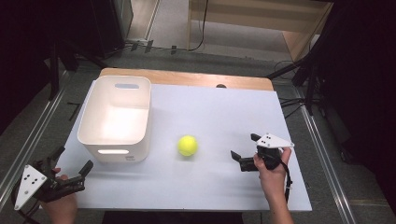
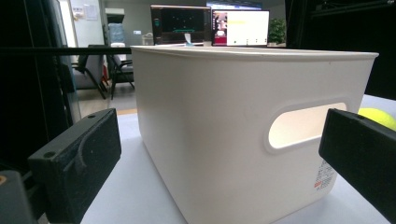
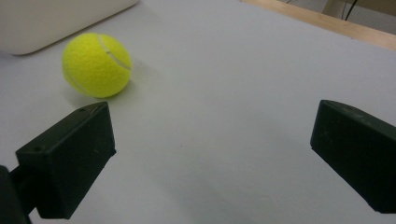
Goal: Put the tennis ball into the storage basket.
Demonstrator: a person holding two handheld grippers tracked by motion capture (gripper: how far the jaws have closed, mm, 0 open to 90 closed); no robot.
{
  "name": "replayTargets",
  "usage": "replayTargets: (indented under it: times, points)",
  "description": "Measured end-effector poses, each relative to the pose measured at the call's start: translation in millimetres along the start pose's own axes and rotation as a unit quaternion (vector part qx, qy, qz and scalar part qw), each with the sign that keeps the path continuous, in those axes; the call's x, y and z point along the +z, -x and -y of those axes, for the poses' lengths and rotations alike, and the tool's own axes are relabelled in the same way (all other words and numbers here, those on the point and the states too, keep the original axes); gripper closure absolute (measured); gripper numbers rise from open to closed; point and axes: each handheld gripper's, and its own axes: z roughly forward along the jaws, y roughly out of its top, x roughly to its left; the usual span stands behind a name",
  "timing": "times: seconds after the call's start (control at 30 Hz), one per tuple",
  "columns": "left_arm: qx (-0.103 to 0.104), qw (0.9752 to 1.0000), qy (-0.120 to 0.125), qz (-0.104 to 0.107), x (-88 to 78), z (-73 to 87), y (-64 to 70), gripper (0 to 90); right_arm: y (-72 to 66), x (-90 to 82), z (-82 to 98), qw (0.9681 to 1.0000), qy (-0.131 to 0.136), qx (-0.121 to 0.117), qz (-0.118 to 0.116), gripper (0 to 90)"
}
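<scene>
Left gripper (image 1: 74,160) at the near-left corner of the table (image 1: 224,107), held in the person's left hand (image 1: 58,203) — jaws spread wide, nothing between them, aimed at the white bin (image 1: 115,119). Right gripper (image 1: 243,146) at the near right, in the right hand (image 1: 271,175); jaws likewise spread and empty, pointing left toward the tennis ball (image 1: 187,145). Ball rests on the white table surface, mid-table, between the bin and the right gripper, touching neither. Bin stands upright at the left — handle slot (image 2: 306,125) in its near wall. Farther off, monitors (image 2: 210,27) beyond the bin's rim.
</scene>
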Motion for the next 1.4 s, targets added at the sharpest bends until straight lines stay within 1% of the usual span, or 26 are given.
replayTargets:
  times: [0.03, 0.07, 0.4, 0.53, 0.57, 0.7, 0.73, 0.8, 0.9, 1.03, 1.17, 1.2, 1.27, 1.3, 1.4]
  points:
    - [0.0, 1.0, 0.0, 0.0, 0.0, 0.0, 0.0, 0.0, -0.8, 2.2, -2.2, 1.0, 0.0, -0.005, -0.005, 0.0]
    - [0.0, 1.0, 0.0, 0.0, 0.0, 0.0, 0.0, 0.0, -1.3, 2.9, -3.4, 1.0, -0.002, -0.008, -0.005, 0.0]
    - [0.003, 1.0, -0.003, 0.0, -0.2, -0.1, 0.0, 0.0, -7.5, 13.6, -13.2, 0.9995, -0.013, -0.021, -0.021, 0.0]
    - [0.001, 1.0, -0.002, 0.001, -0.3, -0.1, 0.0, 0.0, -11.3, 19.3, -16.9, 0.9992, -0.018, -0.025, -0.027, 0.0]
    - [0.001, 1.0, -0.002, 0.001, -0.3, -0.1, 0.0, 0.0, -12.7, 22.5, -19.0, 0.9989, -0.018, -0.032, -0.031, 0.0]
    - [0.001, 1.0, -0.002, 0.001, -0.1, -0.1, 0.0, 0.0, -15.6, 26.4, -22.8, 0.9985, -0.022, -0.035, -0.037, 0.0]
    - [0.002, 1.0, -0.002, 0.001, -0.1, -0.1, -0.1, 0.0, -16.7, 28.8, -25.6, 0.9982, -0.023, -0.04, -0.039, 0.0]
    - [0.0, 1.0, -0.001, 0.001, 0.0, -0.1, 0.0, 0.0, -17.9, 29.7, -26.9, 0.998, -0.024, -0.04, -0.042, 0.0]
    - [0.001, 1.0, -0.002, 0.001, -0.4, -0.3, -0.4, 0.0, -20.6, 34.6, -31.2, 0.9975, -0.026, -0.048, -0.045, 0.0]
    - [0.001, 1.0, -0.002, 0.001, -0.4, -0.3, -0.6, 0.0, -23.5, 39.4, -33.5, 0.9968, -0.031, -0.052, -0.052, 0.0]
    - [0.0, 1.0, -0.002, 0.001, -0.4, -0.3, -0.6, 0.0, -25.9, 42.7, -34.6, 0.9965, -0.034, -0.053, -0.054, 0.0]
    - [0.001, 1.0, -0.002, 0.001, -0.5, -0.3, -0.7, 0.0, -26.6, 43.6, -35.0, 0.9962, -0.037, -0.054, -0.058, 0.0]
    - [0.001, 1.0, -0.002, 0.002, -0.5, -0.4, -0.9, 0.0, -28.1, 45.8, -35.8, 0.996, -0.041, -0.055, -0.057, 0.0]
    - [0.001, 1.0, -0.002, 0.002, -0.5, -0.3, -0.9, 0.0, -30.1, 47.6, -36.9, 0.9955, -0.044, -0.055, -0.063, 0.0]
    - [0.001, 1.0, -0.002, 0.001, -0.5, -0.4, -0.9, 0.0, -31.5, 49.6, -38.0, 0.9949, -0.047, -0.06, -0.066, 0.0]
